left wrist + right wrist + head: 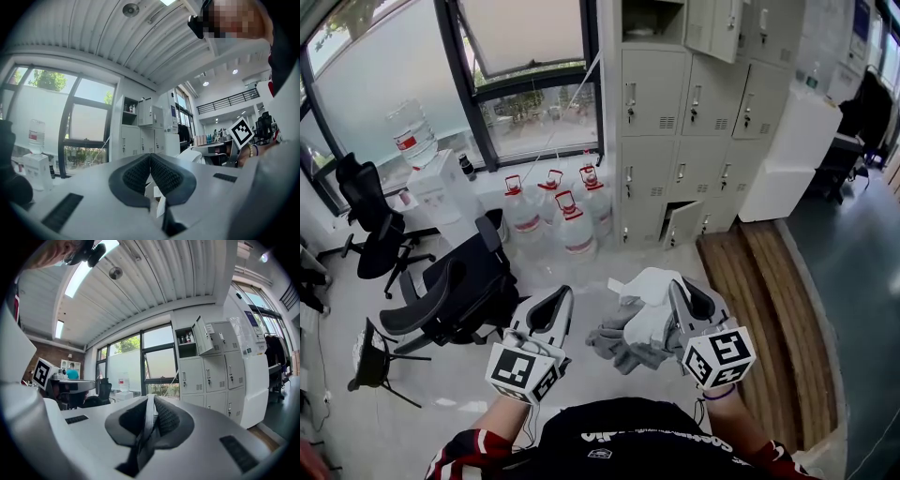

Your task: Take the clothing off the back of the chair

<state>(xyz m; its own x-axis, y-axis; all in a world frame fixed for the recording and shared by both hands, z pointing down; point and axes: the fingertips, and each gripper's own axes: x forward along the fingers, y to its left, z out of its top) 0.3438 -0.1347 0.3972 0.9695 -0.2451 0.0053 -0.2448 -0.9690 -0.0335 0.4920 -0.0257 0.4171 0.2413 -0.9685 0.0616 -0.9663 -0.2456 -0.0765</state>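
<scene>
It is an office: grey metal lockers (pixel 694 103) along the wall, black swivel chairs (pixel 459 286), big water bottles (pixel 575 230) under large windows (pixel 539 117)

— Anything legible here?
— Nothing. The red label (pixel 406 142) on the water bottle (pixel 414 124) is too small, and the white print (pixel 661 441) on the black shirt (pixel 623 415) is blurred and cut off.
— The cubes (pixel 517 372)?
— Only black-and-white square patterns, no letters.
</scene>
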